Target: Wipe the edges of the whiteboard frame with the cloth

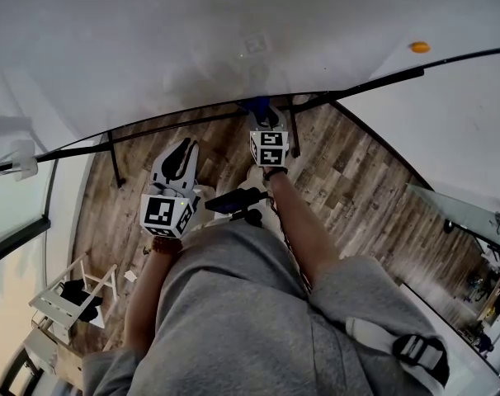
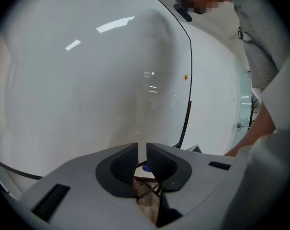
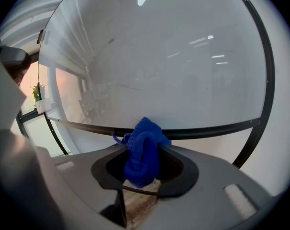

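Note:
The whiteboard [image 1: 192, 48] fills the top of the head view, and its black frame [image 1: 192, 122] runs along the lower edge. My right gripper [image 1: 263, 115] is shut on a bunched blue cloth [image 1: 258, 106], which touches that lower frame edge. In the right gripper view the cloth [image 3: 142, 150] bulges out between the jaws against the frame [image 3: 207, 130]. My left gripper [image 1: 181, 152] hangs lower left of it, away from the board. In its own view the left gripper [image 2: 141, 159] is shut with nothing held, facing the whiteboard [image 2: 87, 80] and its frame [image 2: 189, 90].
Wooden floor [image 1: 357, 188] lies below the board. A black stand leg [image 1: 115, 167] drops from the frame at left. A white rack [image 1: 68, 295] stands at lower left. An orange magnet [image 1: 419, 47] sticks to the board's upper right. A white wall is on the right.

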